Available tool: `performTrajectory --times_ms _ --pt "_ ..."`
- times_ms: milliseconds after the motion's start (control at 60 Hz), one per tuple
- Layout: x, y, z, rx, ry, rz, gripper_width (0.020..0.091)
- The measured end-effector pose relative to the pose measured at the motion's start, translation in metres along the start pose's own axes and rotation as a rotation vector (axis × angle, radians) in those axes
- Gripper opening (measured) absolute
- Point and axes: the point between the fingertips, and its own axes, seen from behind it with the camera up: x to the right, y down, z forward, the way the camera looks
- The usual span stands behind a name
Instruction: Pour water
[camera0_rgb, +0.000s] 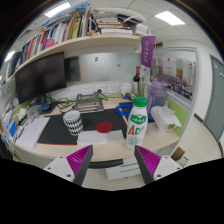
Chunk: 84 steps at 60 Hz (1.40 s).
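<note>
Worktop (60, 150): pale, wide, cluttered toward its far edge, with papers lying on its left part. A wall shelf (70, 45) above the far edge carries a row of books, spines outward. A dark monitor (40, 75) stands at the far left of the worktop under that shelf.

Dark red mat (103, 123): lies flat near the middle of the worktop, just left of the bottle.

Bottle (137, 122): white plastic with a green cap and a green-and-red label; contents cannot be told. Stands upright on the worktop, long axis vertical, cap pointing straight up. It sits toward the near edge, right of the middle, just ahead of the right finger and not between the two fingers. No contact with either pad.

Cup (73, 122): small, with a black-and-white checked pattern, standing upright with its mouth up, at the left edge of the red mat. Well apart from the bottle, with the mat between them.

Tongs (113, 163): the two fingers are spread wide apart, purple pads (80, 158) facing inward, holding nothing. They hang over the near edge of the worktop. Some papers lie below, between the fingers.
</note>
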Motion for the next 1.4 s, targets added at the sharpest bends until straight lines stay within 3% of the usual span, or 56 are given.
performTrajectory --times_ms 167,483,583,683,850,967,1200,1400 --pt "0.038 -0.014 0.043 0.022 0.016 -0.003 0.0857" --pt "0.028 -0.103 0.123 0.179 -0.052 -0.062 0.0839" --pt "0.010 -0.117 0.138 0.176 -0.100 -0.038 0.0731" --pt "0.002 -0.140 0.150 0.218 -0.117 -0.047 0.0560" --pt "0.006 -0.174 0.177 0.281 -0.104 -0.028 0.0456" --pt "-0.003 -0.193 0.192 0.291 -0.099 -0.033 0.0386" --pt "-0.015 -0.227 0.224 0.235 -0.090 -0.097 0.0387" --pt "-0.058 -0.309 0.261 0.196 -0.057 -0.388 0.0386"
